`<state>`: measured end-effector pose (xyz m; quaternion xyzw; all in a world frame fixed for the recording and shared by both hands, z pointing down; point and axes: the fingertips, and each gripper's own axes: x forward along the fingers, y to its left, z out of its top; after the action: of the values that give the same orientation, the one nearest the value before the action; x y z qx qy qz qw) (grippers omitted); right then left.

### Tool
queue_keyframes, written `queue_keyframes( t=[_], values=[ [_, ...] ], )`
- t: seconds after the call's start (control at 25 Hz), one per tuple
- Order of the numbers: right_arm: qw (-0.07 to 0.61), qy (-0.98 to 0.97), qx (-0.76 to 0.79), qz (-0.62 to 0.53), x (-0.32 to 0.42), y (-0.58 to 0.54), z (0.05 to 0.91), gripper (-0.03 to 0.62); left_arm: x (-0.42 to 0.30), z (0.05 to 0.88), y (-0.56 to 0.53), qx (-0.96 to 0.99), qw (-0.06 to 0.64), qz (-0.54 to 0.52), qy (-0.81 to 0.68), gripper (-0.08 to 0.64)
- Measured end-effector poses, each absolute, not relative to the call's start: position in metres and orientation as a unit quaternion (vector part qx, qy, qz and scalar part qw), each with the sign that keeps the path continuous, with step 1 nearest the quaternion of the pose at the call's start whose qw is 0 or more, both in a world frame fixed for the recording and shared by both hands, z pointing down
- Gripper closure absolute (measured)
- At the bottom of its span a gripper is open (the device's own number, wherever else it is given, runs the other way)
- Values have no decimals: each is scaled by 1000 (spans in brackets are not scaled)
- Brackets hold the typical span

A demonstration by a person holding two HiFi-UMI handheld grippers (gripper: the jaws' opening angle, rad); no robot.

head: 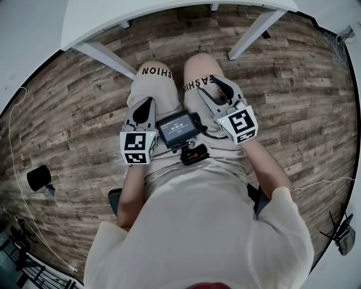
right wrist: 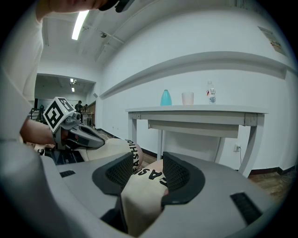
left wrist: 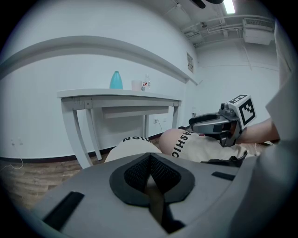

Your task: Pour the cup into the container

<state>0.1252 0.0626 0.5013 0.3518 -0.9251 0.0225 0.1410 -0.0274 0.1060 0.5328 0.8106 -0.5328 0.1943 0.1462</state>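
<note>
A white cup [right wrist: 187,98] stands on a white table [right wrist: 195,110] ahead of me, between a blue container [right wrist: 166,98] and a small clear bottle [right wrist: 211,93]. The left gripper view shows the same cup [left wrist: 136,85] and blue container [left wrist: 116,80] far off. Both grippers rest on the seated person's lap, well short of the table. My left gripper [head: 148,103] lies on the left thigh with its pads together and nothing in them. My right gripper [head: 210,86] lies over the right knee with its jaws apart, the trouser fabric showing behind the gap.
The table's edge [head: 169,11] and white legs [head: 104,55] cross the top of the head view over a wood-plank floor. A small black device with a screen [head: 177,127] hangs at the person's waist between the grippers. A dark object [head: 38,177] sits on the floor at left.
</note>
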Motion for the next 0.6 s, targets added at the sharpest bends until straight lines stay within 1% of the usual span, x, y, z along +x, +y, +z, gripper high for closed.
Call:
queue_keyframes(
  t=[0.6],
  values=[
    [155, -924, 350, 8, 123, 64, 503, 393, -27, 533, 106, 809, 147, 197, -533, 549]
  ],
)
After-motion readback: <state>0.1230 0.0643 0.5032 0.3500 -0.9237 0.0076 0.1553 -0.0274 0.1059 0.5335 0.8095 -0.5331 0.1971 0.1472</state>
